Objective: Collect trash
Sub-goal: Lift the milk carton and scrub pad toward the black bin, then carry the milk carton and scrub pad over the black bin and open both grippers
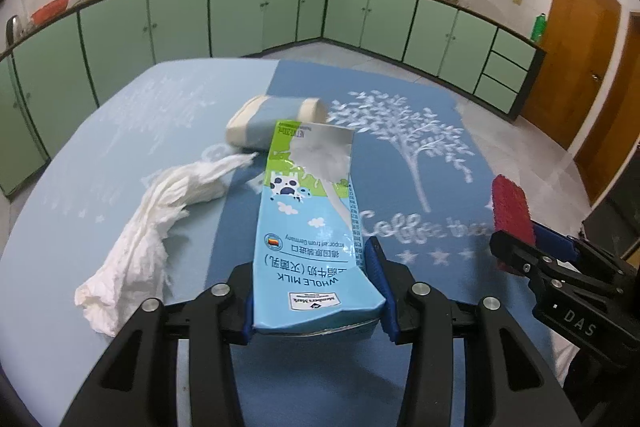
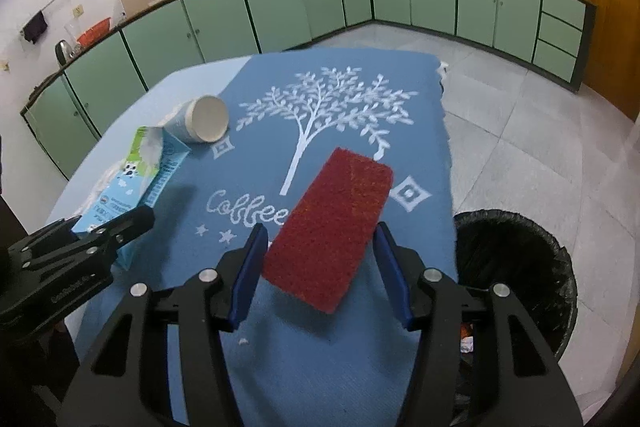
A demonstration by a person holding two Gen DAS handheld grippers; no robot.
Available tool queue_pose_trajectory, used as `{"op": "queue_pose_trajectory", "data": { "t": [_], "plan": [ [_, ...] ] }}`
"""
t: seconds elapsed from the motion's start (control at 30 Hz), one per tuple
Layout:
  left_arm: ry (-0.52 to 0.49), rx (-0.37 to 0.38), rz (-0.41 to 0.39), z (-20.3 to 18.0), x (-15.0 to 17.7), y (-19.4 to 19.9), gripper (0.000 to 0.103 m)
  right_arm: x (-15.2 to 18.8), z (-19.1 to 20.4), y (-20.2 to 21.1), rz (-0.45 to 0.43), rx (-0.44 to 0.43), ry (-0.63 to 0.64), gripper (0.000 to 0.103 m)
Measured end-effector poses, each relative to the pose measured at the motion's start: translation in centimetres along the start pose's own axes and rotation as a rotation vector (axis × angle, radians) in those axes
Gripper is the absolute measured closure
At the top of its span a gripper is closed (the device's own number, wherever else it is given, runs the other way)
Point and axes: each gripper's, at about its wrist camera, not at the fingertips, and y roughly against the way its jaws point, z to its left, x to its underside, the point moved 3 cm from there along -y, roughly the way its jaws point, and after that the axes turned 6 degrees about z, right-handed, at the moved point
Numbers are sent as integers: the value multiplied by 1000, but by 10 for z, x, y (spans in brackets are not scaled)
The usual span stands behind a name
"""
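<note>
1. Left wrist view: the left gripper [image 1: 316,291] is clamped on the milk carton [image 1: 310,227], which is lifted clear of the blue tablecloth [image 1: 120,147].
2. The right gripper [image 2: 320,267] has the red sponge [image 2: 328,227] between its jaws and raised off the cloth; whether the pads press it I cannot tell.
3. Carry each piece level to the black-lined bin [image 2: 520,267] just beside the table, releasing only above its opening.
4. The carton looks crumpled and torn open; a tissue [image 1: 152,227] and a tipped cup [image 2: 202,125] lie on the cloth.

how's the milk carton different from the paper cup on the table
The milk carton is a flat-sided printed box, blue and green; the paper cup is round, blue and cream. The carton is gripped in the left gripper and lifted; the cup lies tipped on its side on the table, untouched. Both look like empty trash.
</note>
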Motion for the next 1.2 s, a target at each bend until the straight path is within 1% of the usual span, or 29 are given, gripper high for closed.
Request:
{"op": "queue_pose_trajectory", "data": {
  "t": [0.17,0.33,0.73,0.97,1.2],
  "plan": [
    [-25,25,-28,-16,-5,15,58,-3,-6,27,-50,-6,7,51],
    [-60,55,-59,-38,-11,30,58,-4,-21,56,-94,2,3,51],
    [-142,143,-108,-103,-20,49,58,-1,-80,110,-184,67,-57,51],
    [-207,192,-120,-145,-22,49,58,7,-117,127,-205,120,-89,51],
    [-255,237,-116,-185,-22,38,58,18,-153,134,-211,166,-131,50]
  ]
}}
